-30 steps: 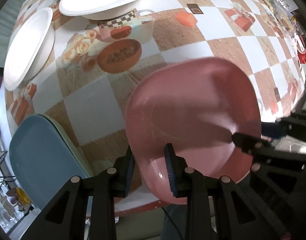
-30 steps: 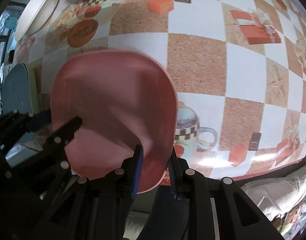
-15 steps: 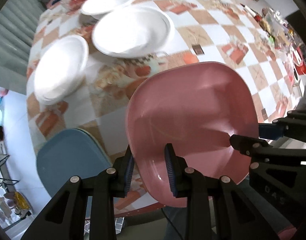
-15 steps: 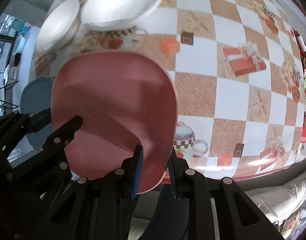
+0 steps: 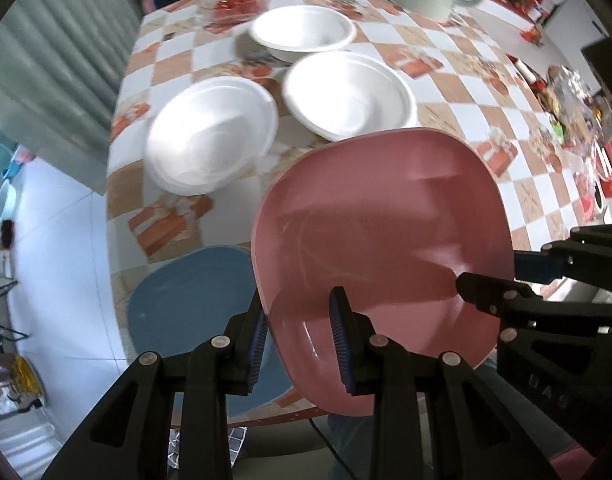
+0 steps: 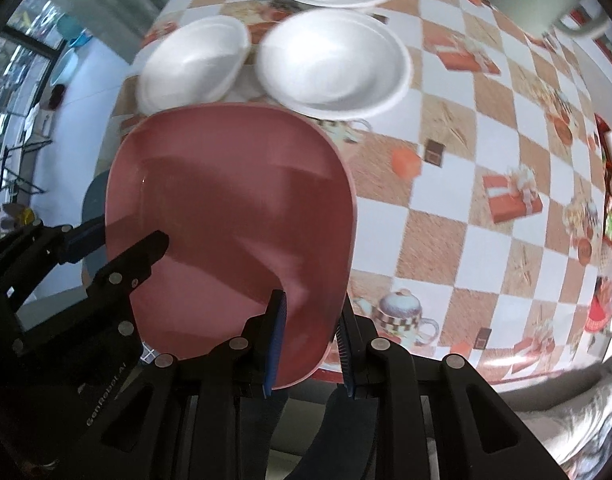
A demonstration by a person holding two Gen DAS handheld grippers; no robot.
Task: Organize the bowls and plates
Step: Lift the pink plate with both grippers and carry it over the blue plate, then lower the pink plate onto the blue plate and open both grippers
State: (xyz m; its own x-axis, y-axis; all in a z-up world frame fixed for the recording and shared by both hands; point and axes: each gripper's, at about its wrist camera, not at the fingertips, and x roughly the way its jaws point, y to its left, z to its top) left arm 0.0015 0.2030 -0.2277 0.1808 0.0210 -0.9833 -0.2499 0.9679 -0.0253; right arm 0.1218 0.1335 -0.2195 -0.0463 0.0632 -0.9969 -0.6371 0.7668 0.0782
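You hold the pink plate (image 5: pixel 380 240) off the bench (image 5: pixel 458 92) with both tools, left tool (image 5: pixel 298 336) and right tool (image 6: pixel 311 344) each clamped on its near rim, and the blue plate (image 5: pixel 194 304) lies below-left, nearer your left tool.

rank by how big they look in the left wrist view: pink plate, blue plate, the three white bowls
1. pink plate, largest, though nearest the camera
2. blue plate, partly hidden
3. the two nearer white bowls, alike
4. far white bowl
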